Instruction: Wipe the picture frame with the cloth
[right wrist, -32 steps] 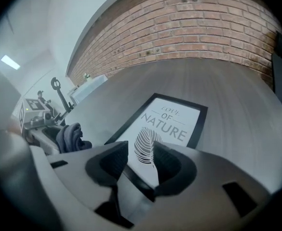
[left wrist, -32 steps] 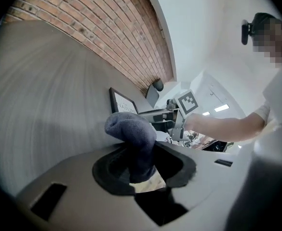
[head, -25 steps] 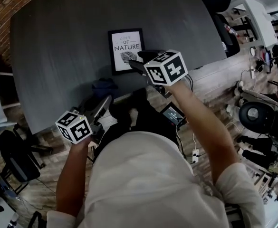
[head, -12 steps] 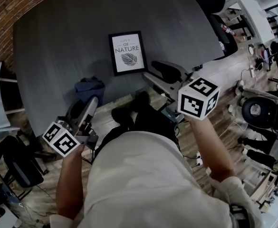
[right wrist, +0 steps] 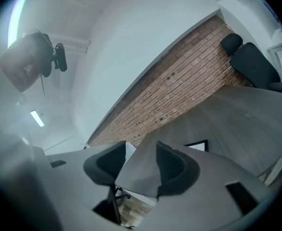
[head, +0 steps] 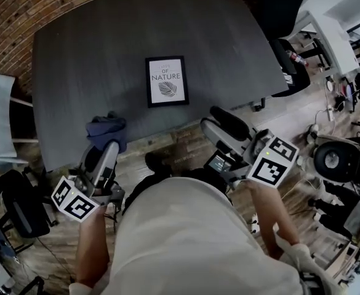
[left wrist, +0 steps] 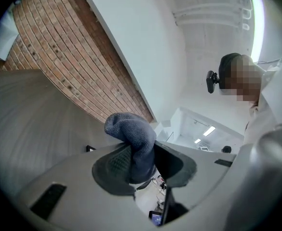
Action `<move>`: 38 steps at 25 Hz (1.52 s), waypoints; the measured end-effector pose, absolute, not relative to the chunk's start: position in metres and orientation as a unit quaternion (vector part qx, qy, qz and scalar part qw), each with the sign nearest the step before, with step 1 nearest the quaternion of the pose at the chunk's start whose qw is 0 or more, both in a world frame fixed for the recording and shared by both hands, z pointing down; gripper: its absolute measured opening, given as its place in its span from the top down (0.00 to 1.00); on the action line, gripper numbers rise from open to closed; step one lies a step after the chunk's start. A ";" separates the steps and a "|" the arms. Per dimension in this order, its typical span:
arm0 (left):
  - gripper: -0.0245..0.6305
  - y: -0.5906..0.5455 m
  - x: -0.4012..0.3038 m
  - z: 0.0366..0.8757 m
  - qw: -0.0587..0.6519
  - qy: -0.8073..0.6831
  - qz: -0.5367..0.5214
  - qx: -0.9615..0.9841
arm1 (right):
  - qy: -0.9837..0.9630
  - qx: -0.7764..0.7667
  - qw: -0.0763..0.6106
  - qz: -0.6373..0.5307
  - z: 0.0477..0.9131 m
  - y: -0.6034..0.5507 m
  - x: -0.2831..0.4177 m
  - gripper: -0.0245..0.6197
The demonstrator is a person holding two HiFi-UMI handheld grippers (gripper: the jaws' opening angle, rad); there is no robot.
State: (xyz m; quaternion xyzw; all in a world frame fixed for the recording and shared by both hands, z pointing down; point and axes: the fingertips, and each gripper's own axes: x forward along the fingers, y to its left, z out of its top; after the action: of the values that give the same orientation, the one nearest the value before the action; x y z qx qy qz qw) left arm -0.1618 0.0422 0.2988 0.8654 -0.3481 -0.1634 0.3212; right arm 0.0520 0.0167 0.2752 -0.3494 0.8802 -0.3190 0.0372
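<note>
My left gripper (left wrist: pixel 141 160) pinches the cloth (left wrist: pixel 133 143), short and left of the picture frame (head: pixel 167 81). The frame lies flat, its long axis running away from me. My right gripper (right wrist: pixel 136 165) is spread and empty, short and right of it.

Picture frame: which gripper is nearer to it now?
Right. The right gripper hangs open just below-right of the picture frame; the left gripper, clamping the cloth, is farther, below-left.

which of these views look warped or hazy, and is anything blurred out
Head view: fisheye bows the table edges, yet the picture frame is sharp. Left gripper view: dark rounded corners, cloth crisp, a mosaic patch at right. Right gripper view: milky haze at left, glare from a ceiling light.
</note>
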 end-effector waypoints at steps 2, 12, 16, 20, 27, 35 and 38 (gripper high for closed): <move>0.77 0.046 -0.149 0.292 0.317 -0.347 -0.166 0.867 | 0.886 -0.343 0.033 -0.310 0.271 0.021 0.059 0.65; 0.77 0.116 -0.052 0.286 0.324 -0.337 -0.162 0.869 | 0.895 -0.336 0.005 -0.294 0.270 0.089 0.135 0.76; 0.77 0.149 -0.037 0.288 0.326 -0.348 -0.156 0.865 | 0.890 -0.320 0.026 -0.323 0.277 0.119 0.152 0.90; 0.77 0.173 -0.043 0.291 0.329 -0.362 -0.150 0.859 | 0.883 -0.311 0.041 -0.348 0.284 0.132 0.148 0.92; 0.77 0.186 -0.070 0.282 0.332 -0.348 -0.159 0.862 | 0.882 -0.326 0.031 -0.338 0.278 0.150 0.121 0.93; 0.77 0.187 -0.071 0.280 0.332 -0.319 -0.141 0.876 | 0.878 -0.341 0.034 -0.335 0.274 0.142 0.102 0.94; 0.77 0.193 -0.087 0.284 0.339 -0.314 -0.138 0.876 | 0.877 -0.344 0.031 -0.334 0.272 0.147 0.087 0.94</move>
State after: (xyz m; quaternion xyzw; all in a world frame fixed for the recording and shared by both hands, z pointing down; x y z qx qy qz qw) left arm -0.0871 0.1927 0.2841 0.8761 -0.3138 -0.1377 0.3391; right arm 0.0865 0.1475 0.2724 -0.3444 0.8769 -0.3338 0.0306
